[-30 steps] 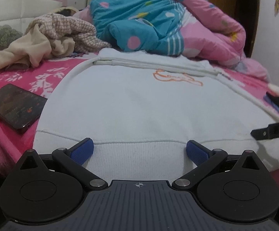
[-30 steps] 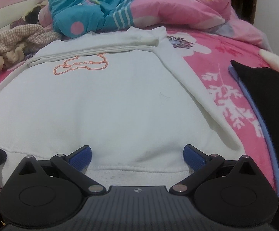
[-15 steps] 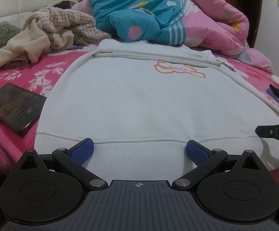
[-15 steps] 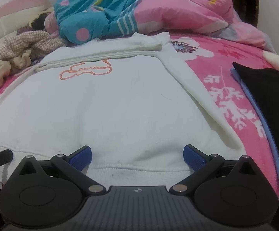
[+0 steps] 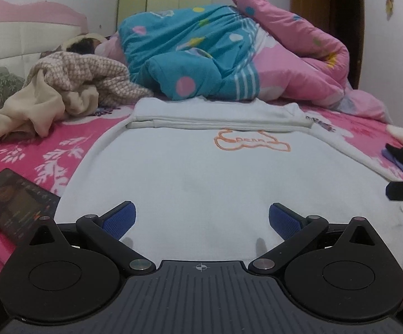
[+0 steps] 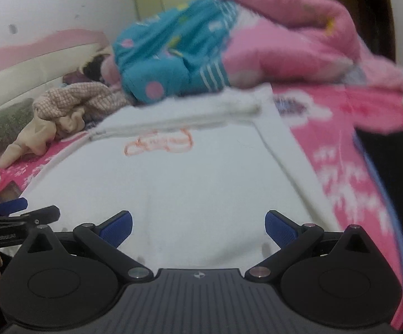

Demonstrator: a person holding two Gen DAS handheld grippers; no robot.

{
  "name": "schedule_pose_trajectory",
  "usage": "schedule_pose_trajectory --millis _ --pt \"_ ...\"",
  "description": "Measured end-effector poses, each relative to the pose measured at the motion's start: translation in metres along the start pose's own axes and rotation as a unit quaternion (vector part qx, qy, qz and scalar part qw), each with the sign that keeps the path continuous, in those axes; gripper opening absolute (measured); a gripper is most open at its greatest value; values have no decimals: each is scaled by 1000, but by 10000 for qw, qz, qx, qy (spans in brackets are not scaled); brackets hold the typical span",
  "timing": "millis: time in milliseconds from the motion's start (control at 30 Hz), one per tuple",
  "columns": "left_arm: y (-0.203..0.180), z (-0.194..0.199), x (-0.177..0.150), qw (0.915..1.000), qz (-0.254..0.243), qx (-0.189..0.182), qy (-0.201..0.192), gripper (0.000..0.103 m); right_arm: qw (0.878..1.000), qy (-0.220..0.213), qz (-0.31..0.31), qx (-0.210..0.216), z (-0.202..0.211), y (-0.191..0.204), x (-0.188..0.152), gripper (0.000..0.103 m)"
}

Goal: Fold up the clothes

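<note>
A white sweatshirt lies flat on the pink bedsheet, its near hem toward both grippers and its orange print toward the far end, where the sleeves are folded across the top. The left gripper sits at the near hem, fingers spread wide with nothing between them, their tips over the cloth. The right gripper is at the same hem further right, also wide apart and holding nothing; its view is blurred. A phone lies on the sheet left of the sweatshirt. A beige and checked pile sits far left. A teal and pink quilt is heaped at the far end. A black garment lies to the right.
</note>
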State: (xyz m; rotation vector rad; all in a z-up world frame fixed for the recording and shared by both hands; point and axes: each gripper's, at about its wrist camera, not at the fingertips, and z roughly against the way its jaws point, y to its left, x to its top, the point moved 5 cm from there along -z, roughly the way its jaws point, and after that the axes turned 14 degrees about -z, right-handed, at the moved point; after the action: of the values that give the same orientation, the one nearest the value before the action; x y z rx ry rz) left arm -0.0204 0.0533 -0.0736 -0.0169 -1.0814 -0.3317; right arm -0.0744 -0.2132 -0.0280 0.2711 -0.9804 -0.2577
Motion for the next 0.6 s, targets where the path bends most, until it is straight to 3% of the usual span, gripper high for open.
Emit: schedule_pose_trajectory --millis 133,233,300,367,600 --pt "1 -6 4 9999 -6 69 -115 97 9983 -250 525 -77 -22 14 13 103" --pt "2 -13 1 9999 -10 113 -45 88 9973 -290 679 -24 -43 20 19 96" --pt "4 -15 -3 9999 18 111 22 80 9974 -219 685 -61 -55 20 18 76" --pt "5 -15 -7 9999 42 101 30 80 9976 -118 663 -129 -64 16 16 64" --pt "8 -16 -13 10000 36 38 -62 81 9960 -26 225 -869 -29 -51 4 33"
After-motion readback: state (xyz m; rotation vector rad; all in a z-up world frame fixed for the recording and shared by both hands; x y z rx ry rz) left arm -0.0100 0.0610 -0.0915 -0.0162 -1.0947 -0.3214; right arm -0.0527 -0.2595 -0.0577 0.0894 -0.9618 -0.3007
